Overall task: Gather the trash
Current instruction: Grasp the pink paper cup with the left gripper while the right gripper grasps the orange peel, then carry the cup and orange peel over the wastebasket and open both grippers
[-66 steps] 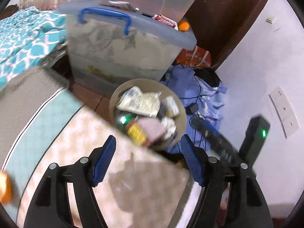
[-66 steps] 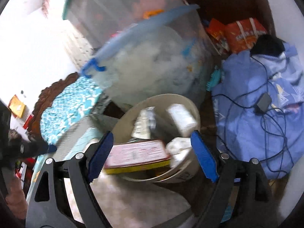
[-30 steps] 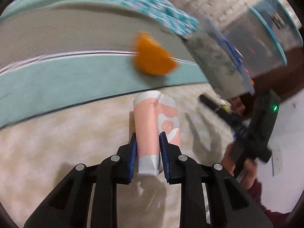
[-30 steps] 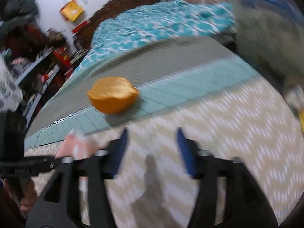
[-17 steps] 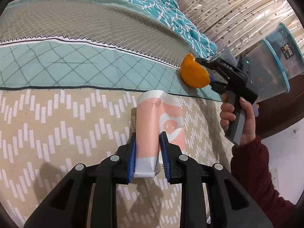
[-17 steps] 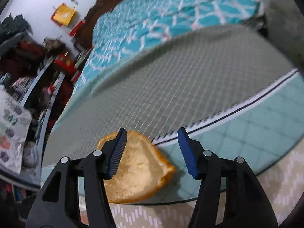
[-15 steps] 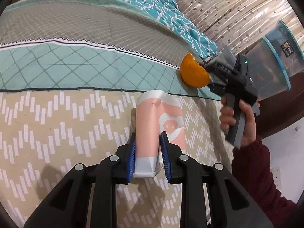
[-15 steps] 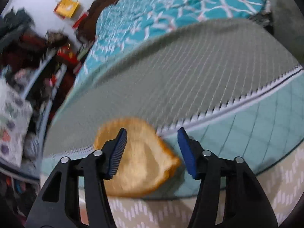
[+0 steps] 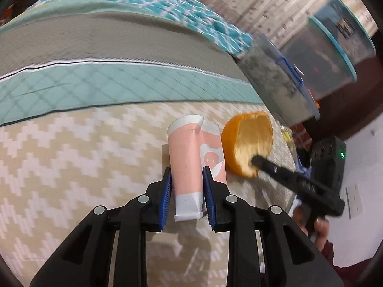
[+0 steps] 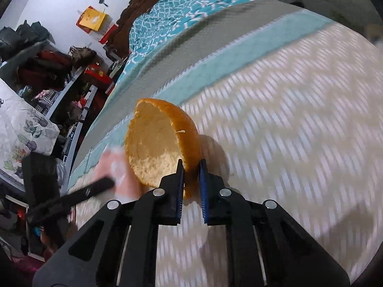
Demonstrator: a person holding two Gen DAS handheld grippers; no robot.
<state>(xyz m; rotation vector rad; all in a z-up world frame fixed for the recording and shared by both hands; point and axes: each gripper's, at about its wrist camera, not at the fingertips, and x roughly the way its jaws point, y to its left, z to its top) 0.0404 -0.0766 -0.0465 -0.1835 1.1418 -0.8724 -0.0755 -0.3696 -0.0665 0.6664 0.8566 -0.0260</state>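
Over the bedspread, left claw grips pink cup; right claw pinches orange peel (hollow).

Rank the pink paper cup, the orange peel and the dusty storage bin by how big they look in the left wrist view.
1. dusty storage bin, though cut off and blurred.
2. pink paper cup, held in the left tool.
3. orange peel, held in the right tool.
Cup and peel look close in size; nearness makes their order unsure.

A bed is lying under a beige zigzag cover with a teal quilted band, and a blue-patterned blanket is bunching at its far end. Clear storage bins are standing beside it, and cluttered shelves are lining the wall.
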